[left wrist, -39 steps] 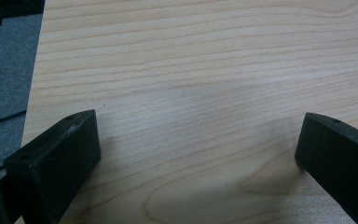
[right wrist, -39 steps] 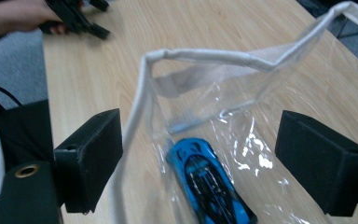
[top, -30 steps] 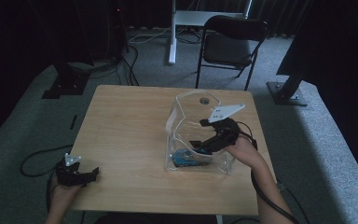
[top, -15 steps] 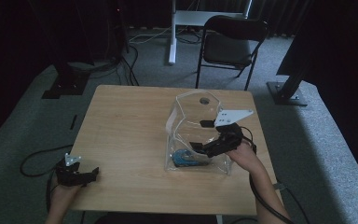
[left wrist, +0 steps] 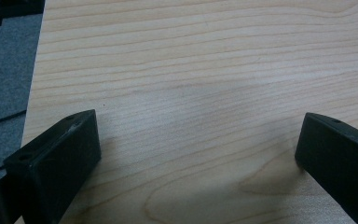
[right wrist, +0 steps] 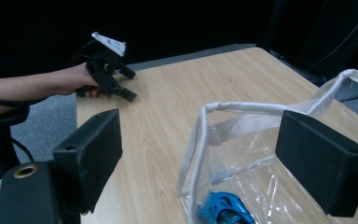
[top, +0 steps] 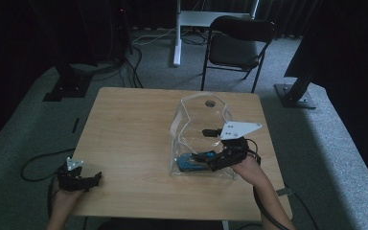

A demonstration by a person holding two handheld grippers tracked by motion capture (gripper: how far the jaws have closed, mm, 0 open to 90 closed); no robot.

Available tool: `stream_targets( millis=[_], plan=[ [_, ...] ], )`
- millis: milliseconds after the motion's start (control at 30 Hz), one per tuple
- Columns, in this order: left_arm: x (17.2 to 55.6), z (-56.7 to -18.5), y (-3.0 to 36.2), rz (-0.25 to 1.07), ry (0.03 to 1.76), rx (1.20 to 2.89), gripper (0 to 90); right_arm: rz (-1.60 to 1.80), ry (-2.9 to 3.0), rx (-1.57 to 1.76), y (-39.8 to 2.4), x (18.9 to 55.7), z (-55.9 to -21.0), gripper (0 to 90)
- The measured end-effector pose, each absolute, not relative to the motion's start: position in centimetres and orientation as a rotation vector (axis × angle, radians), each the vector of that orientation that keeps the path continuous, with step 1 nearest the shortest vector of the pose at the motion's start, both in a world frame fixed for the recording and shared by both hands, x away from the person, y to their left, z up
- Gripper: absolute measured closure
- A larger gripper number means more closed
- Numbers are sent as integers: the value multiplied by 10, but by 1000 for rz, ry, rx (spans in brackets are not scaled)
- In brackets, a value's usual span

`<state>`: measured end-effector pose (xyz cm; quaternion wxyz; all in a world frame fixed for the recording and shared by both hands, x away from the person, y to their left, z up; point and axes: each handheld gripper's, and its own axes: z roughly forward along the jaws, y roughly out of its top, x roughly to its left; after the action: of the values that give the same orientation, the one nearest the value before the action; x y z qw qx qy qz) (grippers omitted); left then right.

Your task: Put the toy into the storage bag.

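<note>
The worktop carried a clear plastic bag toward its right edge, standing open, long axis running from near edge to far. A blue object lay inside at the bag's near end — directly below the right gripper, fingers apart over the rim. The left gripper, fingers apart, rested well apart at the near-left corner.

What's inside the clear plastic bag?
A blue object lies at the bottom of the clear plastic bag; the right tool covers part of it, so what it is stays unclear.
</note>
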<state>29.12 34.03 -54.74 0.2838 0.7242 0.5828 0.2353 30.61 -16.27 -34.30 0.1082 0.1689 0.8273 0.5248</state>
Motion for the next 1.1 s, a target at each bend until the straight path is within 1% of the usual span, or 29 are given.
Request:
stream_targets(
  millis=[400,833,1100],
  plan=[
    [291,-547,340,629,1561,1936,4,1613,2400,461,-165,290,-346,154],
    [291,-547,340,629,1561,1936,4,1717,2445,405,-168,277,-367,137],
    [291,-547,340,629,1561,1936,4,1690,2476,380,-161,271,-385,137]
  ],
)
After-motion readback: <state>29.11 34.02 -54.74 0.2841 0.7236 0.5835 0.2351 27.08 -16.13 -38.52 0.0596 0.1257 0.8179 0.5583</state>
